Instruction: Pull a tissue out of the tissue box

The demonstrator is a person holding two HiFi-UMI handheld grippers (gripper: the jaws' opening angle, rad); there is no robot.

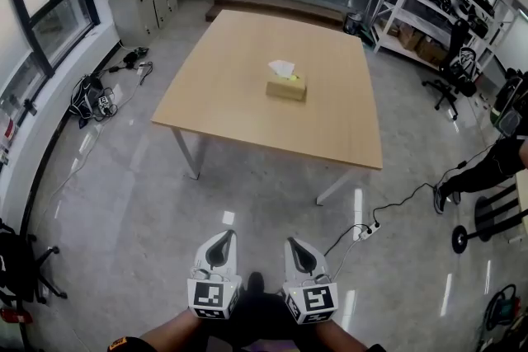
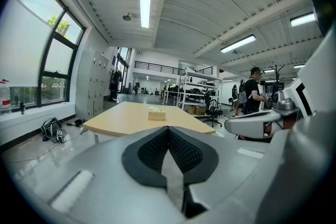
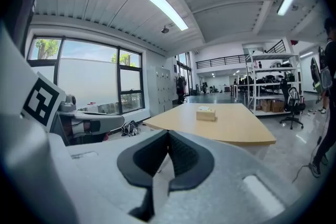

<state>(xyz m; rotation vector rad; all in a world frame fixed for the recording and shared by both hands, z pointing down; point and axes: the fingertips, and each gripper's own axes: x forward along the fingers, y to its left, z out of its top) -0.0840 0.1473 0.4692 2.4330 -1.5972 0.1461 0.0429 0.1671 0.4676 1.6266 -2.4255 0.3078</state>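
Note:
A tan tissue box with a white tissue sticking up from its top sits near the middle of a light wooden table. The box also shows far off in the left gripper view and the right gripper view. Both grippers hang side by side well short of the table, over the floor. My left gripper is shut with nothing in it, jaws meeting at the tip. My right gripper is also shut and empty.
Grey shiny floor lies between me and the table. Cables and a bag lie by the left windows. A power strip and cord trail at the table's right. Shelving and an office chair stand at the far right; a person's leg is nearby.

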